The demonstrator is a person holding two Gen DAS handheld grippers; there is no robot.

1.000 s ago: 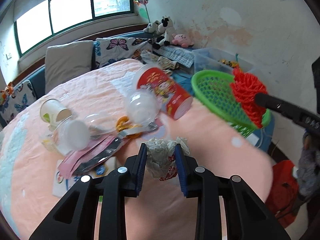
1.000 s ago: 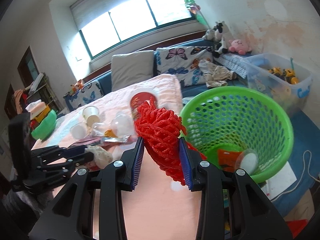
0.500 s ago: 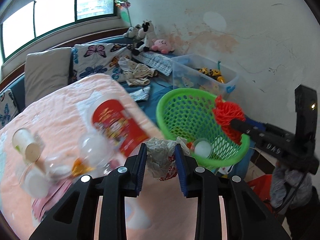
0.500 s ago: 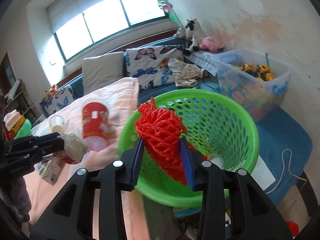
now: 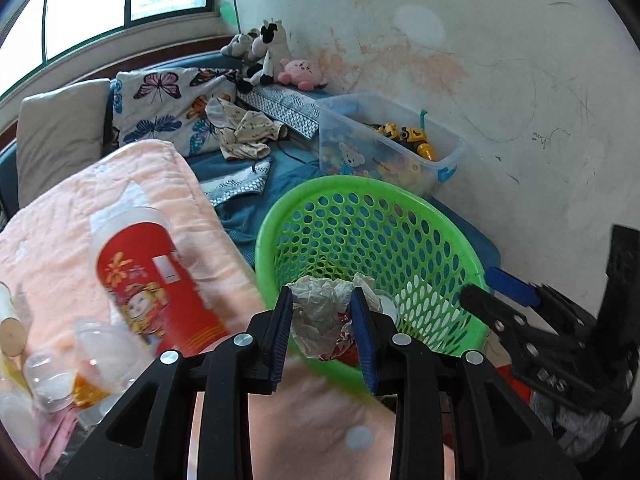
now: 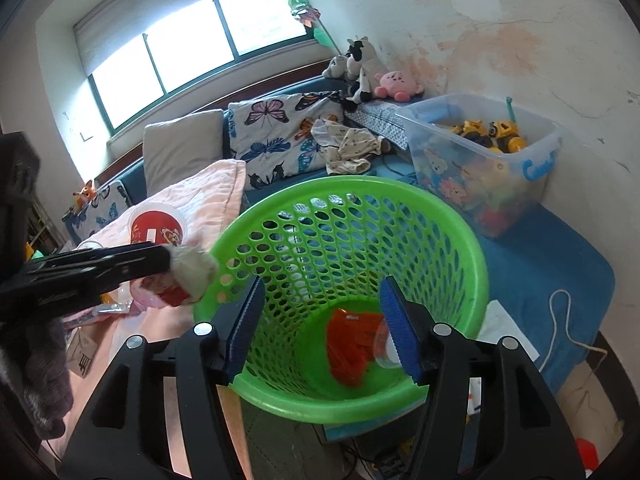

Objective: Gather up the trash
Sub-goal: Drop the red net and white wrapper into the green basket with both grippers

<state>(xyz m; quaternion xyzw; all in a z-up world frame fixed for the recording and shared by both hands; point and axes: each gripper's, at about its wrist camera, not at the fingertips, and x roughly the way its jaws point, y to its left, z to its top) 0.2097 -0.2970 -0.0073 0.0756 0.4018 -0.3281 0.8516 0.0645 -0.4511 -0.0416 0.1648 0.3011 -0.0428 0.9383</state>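
Observation:
My left gripper (image 5: 322,332) is shut on a crumpled paper wad (image 5: 324,320) and holds it at the near rim of the green mesh basket (image 5: 360,224). In the right wrist view that wad (image 6: 194,270) sits just left of the basket's rim (image 6: 476,264). My right gripper (image 6: 324,326) is open and empty above the basket mouth. The red mesh ball (image 6: 352,344) lies at the basket's bottom beside a clear cup (image 6: 386,346). A red cup (image 5: 156,284) and clear plastic trash (image 5: 84,360) lie on the pink blanket (image 5: 132,184).
A clear toy bin (image 6: 488,160) stands behind the basket against the stained wall. Pillows (image 6: 276,132), clothes and plush toys (image 6: 368,68) lie on the blue couch. A white cord (image 6: 560,320) trails on the blue mat right of the basket.
My right gripper has opened and the red mesh ball has dropped into the basket. My left gripper has carried the paper wad right, up to the basket's rim.

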